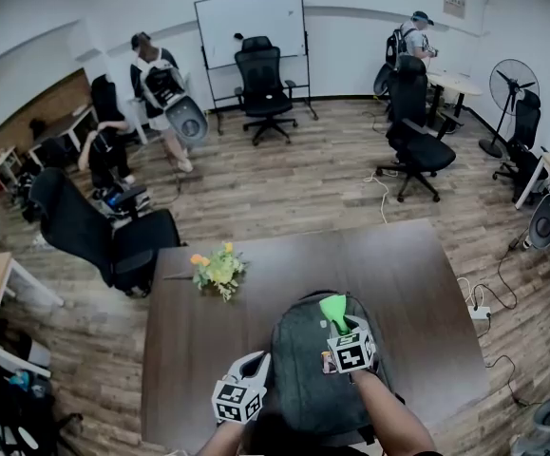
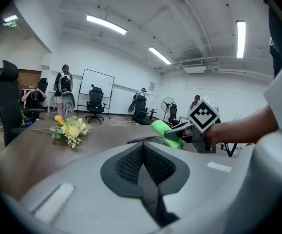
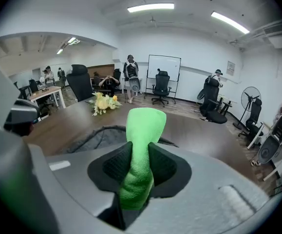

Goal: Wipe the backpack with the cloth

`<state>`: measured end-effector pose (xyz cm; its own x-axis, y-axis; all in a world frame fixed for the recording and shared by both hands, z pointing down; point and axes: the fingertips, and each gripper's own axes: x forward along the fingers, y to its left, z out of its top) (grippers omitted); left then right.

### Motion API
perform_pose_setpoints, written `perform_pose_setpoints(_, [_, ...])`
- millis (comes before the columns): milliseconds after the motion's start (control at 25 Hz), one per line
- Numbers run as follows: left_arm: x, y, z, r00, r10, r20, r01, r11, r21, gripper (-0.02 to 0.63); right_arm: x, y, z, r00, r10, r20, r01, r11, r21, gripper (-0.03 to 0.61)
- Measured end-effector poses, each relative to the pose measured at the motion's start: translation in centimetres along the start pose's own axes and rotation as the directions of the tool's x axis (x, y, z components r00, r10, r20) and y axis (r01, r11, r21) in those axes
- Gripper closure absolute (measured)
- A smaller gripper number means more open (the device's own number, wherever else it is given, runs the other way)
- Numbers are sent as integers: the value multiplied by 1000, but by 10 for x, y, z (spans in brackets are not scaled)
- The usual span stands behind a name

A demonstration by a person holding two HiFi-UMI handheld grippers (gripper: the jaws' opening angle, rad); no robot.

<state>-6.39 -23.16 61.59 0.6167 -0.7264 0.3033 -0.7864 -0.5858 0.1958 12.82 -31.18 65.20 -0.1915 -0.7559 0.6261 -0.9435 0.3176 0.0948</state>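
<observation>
A dark grey backpack (image 1: 303, 383) lies flat near the front edge of the brown table (image 1: 417, 293). My right gripper (image 1: 337, 325) hovers over its upper right part, shut on a bright green cloth (image 1: 333, 309) that sticks out past the jaws. In the right gripper view the cloth (image 3: 141, 145) is clamped between the pads, with the backpack (image 3: 94, 139) just below. My left gripper (image 1: 255, 363) sits at the backpack's left edge, jaws shut with nothing between them (image 2: 143, 152). From the left gripper view, the cloth (image 2: 166, 131) and right gripper (image 2: 182, 129) are over the backpack (image 2: 140, 140).
A bunch of yellow flowers (image 1: 218, 271) lies on the table to the far left of the backpack. Black office chairs (image 1: 99, 236) stand round the table. People, a whiteboard (image 1: 251, 27) and a fan (image 1: 510, 88) are at the back of the room.
</observation>
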Motion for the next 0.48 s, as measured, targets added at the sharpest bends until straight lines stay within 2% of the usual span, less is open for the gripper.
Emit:
perform_pose_setpoints(240, [-2,-7,3,1000,-3,23,3,1000,-7,594,-14,37,-4,997,81,20,-81,997,16,476])
perform_pose_setpoints(480, [-12,5,10,998,33,45,-33,999,-11,594,-14,67,-11,989,147,24,-147,989,21,476])
